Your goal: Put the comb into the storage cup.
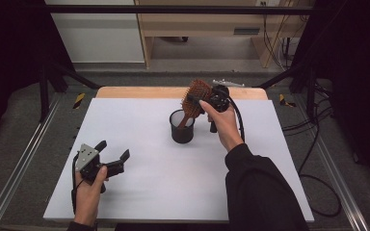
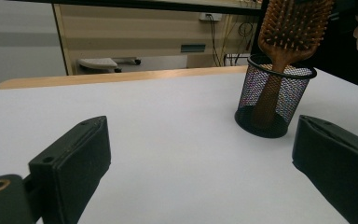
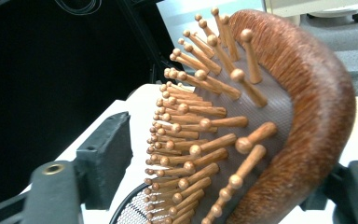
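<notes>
Two grippers: one in each of the person's hands, both over the white table top [image 1: 139,192].
Right gripper [image 1: 198,102]: held above the far middle of the table, level with the head of the brush. In the right gripper view the left jaw stands clear of the bristle tips with a gap showing; the right jaw is hidden behind the wooden back, so contact on that side cannot be told. Jaws parted, not clamped.
Right hand [image 1: 224,122]: wrapped round the gripper body, black sleeve trailing to the near edge.
Left gripper [image 1: 112,155]: low over the near left part of the table, jaws spread wide with nothing between them.
Left hand [image 1: 90,185]: holding the gripper from the near edge.
Brown wooden paddle hairbrush with wooden pin bristles [image 1: 196,96]: handle down inside the cup, head up, leaning toward the right gripper.
Black wire-mesh round cup [image 1: 181,130]: upright on the table, just near-left of the right hand, well apart from the left gripper.
Table surround: pale wooden strip [image 1: 139,92] along the far edge.
</notes>
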The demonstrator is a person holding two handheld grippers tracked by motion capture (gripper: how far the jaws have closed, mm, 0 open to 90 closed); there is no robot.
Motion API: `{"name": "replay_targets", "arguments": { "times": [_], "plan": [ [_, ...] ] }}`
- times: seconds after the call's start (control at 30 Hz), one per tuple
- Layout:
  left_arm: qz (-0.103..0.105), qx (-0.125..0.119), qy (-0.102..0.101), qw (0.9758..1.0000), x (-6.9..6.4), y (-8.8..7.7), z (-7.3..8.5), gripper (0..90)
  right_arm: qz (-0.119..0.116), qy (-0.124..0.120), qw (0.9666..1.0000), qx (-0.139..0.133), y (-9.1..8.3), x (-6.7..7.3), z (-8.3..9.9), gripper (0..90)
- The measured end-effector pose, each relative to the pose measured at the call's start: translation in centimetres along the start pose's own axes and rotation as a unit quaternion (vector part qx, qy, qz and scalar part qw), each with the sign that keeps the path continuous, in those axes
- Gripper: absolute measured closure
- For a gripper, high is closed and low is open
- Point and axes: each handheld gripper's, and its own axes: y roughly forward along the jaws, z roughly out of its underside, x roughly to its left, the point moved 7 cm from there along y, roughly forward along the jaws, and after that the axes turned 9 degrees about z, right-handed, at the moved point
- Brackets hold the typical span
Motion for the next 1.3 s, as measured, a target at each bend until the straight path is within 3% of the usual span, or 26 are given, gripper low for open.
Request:
{"name": "replay_targets", "arguments": {
  "times": [0.5,1.3],
  "plan": [
    [0.000,0.000,0.000,1.0000,0.0,0.0,0.0,4.4,0.004,0.003,1.0000,0.002,-0.3,0.1,-0.1,12.3],
    [-0.001,0.000,0.001,1.0000,0.1,-0.1,0.0,4.1,0.010,-0.012,0.9999,0.002,-1.0,0.2,-0.2,6.0]
  ]
}}
